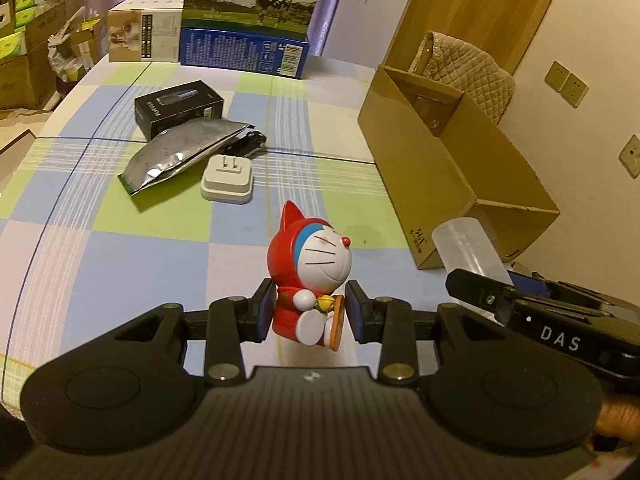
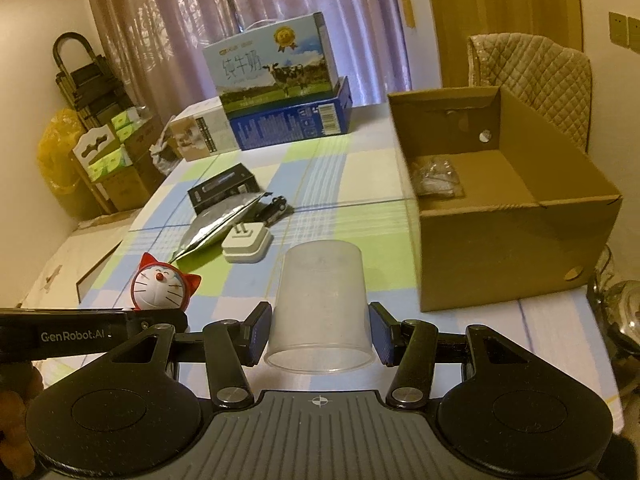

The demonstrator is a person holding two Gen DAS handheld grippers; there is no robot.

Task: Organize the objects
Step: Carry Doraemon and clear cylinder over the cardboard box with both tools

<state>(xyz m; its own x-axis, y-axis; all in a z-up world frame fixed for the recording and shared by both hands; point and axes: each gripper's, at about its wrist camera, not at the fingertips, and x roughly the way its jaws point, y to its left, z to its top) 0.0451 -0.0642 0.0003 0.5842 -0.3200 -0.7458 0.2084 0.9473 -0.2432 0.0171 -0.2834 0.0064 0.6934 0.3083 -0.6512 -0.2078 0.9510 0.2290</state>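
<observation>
The left claw (image 1: 308, 312) is closed on a red cat-hooded figurine (image 1: 314, 280), its blue pads pressing the toy's back and its front at the body, low down, which keeps the heavy head upright and free above the grip. The toy looks lifted just clear of the checked cloth on the surface (image 1: 120, 264), judging by the faint shadow under it. Just to the right, the right claw (image 2: 318, 332) clasps a clear plastic cup (image 2: 320, 304) that lies tipped with its open mouth toward the camera, pinched across its wider end, probably because the rim gives the stiffest hold on thin plastic. Both items sit at the near edge of the surface, side by side, each claw carrying one so two things can go in a single trip. To the right stands an open cardboard box (image 2: 512, 248), its top free of flaps and a small crumpled plastic bag (image 2: 436, 178) already inside: the likely destination. Farther off to the left, a white plug adapter (image 1: 227, 182), a silver foil pouch (image 1: 180, 156) and a black carton (image 1: 178, 106) lie loose, still to be collected.
</observation>
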